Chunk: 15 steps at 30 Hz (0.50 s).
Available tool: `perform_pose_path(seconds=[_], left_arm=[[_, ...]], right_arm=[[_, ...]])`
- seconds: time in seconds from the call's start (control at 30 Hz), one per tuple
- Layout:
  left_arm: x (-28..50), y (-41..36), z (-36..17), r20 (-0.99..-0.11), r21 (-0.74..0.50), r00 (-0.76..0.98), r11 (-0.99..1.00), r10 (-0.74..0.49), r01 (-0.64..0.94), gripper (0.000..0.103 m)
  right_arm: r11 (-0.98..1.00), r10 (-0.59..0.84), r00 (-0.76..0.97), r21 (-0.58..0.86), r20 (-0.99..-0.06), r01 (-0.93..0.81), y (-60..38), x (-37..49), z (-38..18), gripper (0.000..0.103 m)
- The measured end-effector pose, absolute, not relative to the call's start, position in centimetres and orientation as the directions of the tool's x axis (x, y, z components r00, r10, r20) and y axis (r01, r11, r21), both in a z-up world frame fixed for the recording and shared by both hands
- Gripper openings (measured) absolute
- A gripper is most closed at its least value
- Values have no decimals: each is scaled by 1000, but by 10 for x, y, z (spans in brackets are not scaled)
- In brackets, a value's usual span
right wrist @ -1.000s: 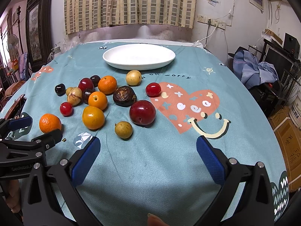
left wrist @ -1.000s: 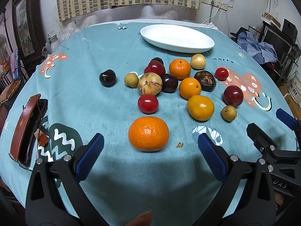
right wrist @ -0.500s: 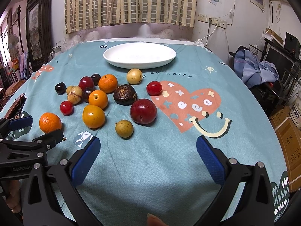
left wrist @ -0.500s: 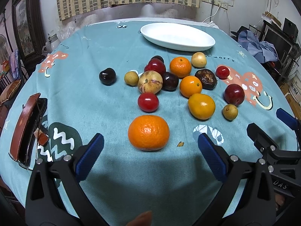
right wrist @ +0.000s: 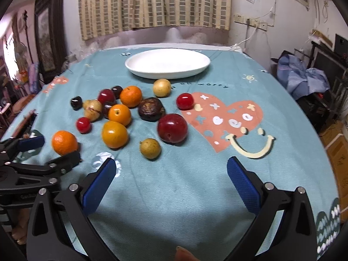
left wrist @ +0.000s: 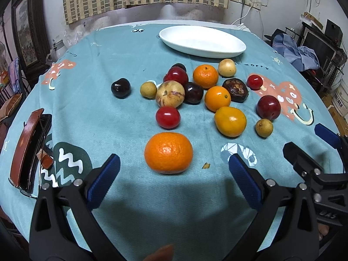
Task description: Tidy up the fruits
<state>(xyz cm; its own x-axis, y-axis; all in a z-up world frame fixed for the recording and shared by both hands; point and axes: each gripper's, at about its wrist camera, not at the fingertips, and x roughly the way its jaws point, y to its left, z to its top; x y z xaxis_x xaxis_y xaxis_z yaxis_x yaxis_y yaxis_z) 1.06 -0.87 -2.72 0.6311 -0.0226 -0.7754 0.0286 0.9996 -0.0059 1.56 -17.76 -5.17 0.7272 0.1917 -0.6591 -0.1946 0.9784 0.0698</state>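
- On the tabletop (left wrist: 121,128), covered in a teal printed cloth, we see loose fruits in a cluster at mid-table, none on the plate.
- We hold the left gripper (left wrist: 174,167) low at the near edge, jaws spread wide, nothing pinched.
- Big orange mandarin (left wrist: 168,152) sits just beyond the left gripper, between its blue pads, not touched.
- Just beyond the mandarin is a red cherry tomato (left wrist: 168,117); to the right of it is a yellow-orange fruit (left wrist: 230,121).
- Farther back are a tan mottled fruit (left wrist: 170,94), two more oranges, dark plums, a wrinkled dark brown fruit (left wrist: 235,89) and a dark cherry (left wrist: 120,87) alone on the left.
- White oval plate (right wrist: 167,63) lies at the far side, well apart from both grippers.
- Our right gripper (right wrist: 171,182) hovers over bare cloth, jaws spread wide, holding nothing.
- Small yellow-green fruit (right wrist: 150,148) and large red plum (right wrist: 172,128) lie just beyond its left pad.
- Brown case (left wrist: 26,150) lies at the left table edge.
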Motion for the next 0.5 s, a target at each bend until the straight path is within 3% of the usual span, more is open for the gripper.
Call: perform_pose_path(seconds=[0.13,0.23,0.33,0.5], left_arm=[[14,-12,-34,-800,-13,596,996,-65,91,101],[17,-10,-44,-832,-29,546,990,-102,141,101],[17,-9,-50,-848,-38,515,983,-127,180,101],[13,-15,-54,-850,12,511,965,-128,261,101]], right_arm=[[874,484,624,371,-613,-313,-199,20,-55,102],[781,610,524,561,-594,-273,-215,28,-68,102],[749,639,495,623,-589,-226,-228,29,-79,102],[774,617,497,585,-611,-242,-231,21,-75,102]])
